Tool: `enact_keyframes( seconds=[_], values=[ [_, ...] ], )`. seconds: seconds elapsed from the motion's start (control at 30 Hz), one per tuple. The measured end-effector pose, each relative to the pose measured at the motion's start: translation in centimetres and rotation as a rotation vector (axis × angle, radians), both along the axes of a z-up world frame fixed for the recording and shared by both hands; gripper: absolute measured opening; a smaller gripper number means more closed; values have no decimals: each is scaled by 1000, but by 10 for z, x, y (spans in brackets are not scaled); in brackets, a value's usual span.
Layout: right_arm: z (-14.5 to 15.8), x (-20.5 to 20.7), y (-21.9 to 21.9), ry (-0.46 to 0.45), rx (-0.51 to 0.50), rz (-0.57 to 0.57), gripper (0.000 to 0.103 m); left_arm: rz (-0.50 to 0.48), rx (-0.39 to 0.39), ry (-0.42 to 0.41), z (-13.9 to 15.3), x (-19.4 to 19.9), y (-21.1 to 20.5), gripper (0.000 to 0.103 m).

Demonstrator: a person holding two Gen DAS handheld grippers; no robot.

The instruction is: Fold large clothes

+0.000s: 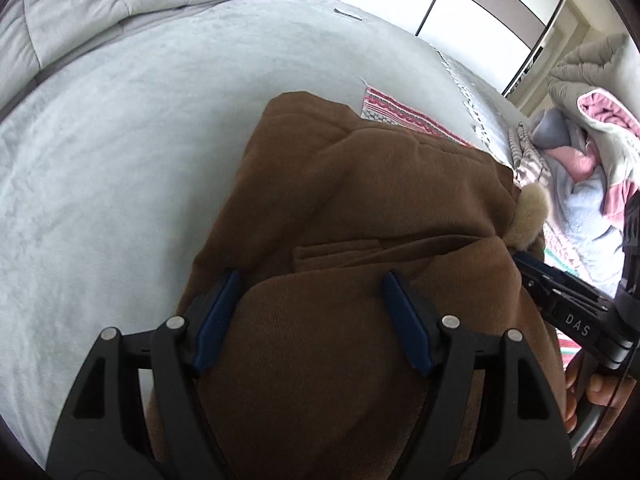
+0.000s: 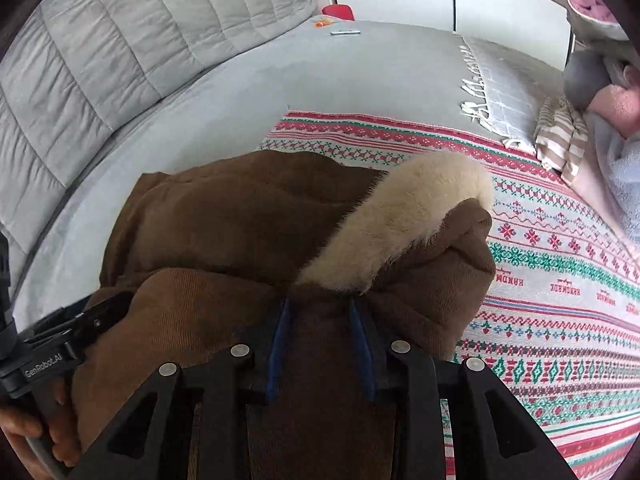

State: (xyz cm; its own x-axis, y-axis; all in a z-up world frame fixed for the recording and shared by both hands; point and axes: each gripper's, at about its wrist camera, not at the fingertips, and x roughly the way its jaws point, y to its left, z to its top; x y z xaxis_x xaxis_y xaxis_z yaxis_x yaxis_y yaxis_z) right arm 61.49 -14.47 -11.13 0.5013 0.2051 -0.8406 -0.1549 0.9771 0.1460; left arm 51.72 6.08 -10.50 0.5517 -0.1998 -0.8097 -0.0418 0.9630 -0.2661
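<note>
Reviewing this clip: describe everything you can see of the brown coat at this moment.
The brown coat looks like fine-ribbed corduroy, padded and bulky, with a cream fur trim along its hood or collar edge. A pocket flap shows in the left wrist view. It lies bunched and partly folded, partly on the grey bed cover and partly on the patterned woven blanket. The left tool has a thick fold between its wide-set fingers; the right tool has fabric between its fingers just below the fur.

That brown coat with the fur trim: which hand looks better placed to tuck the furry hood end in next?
Probably the right. The right gripper sits just below the fur trim on the brown coat, while the left gripper is over the coat's plain end.
</note>
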Motion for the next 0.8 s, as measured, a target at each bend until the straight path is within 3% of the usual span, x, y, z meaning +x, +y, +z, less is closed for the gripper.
enact_keyframes(
  seconds=[0.1, 0.23, 0.3, 0.4, 0.57, 0.8],
  values=[
    [3, -3, 1, -12, -11, -12, 31, -1, -24, -7, 5, -1, 5, 75],
    [18, -11, 15, -44, -150, 3, 31, 28, -69, 15, 23, -9, 25, 75],
    [31, -22, 13, -40, -174, 3, 38, 34, -114, 16, 38, -27, 43, 75],
    [60, -61, -8, -52, -16, -32, 51, 41, -131, -3, 55, -60, 68, 75],
    [80, -138, -3, -117, -44, 51, 59, 87, -192, 52, 60, -120, 100, 75],
    [72, -220, -27, -81, 75, 45, 65, 122, -288, 105, 46, -185, 99, 80]
  ],
)
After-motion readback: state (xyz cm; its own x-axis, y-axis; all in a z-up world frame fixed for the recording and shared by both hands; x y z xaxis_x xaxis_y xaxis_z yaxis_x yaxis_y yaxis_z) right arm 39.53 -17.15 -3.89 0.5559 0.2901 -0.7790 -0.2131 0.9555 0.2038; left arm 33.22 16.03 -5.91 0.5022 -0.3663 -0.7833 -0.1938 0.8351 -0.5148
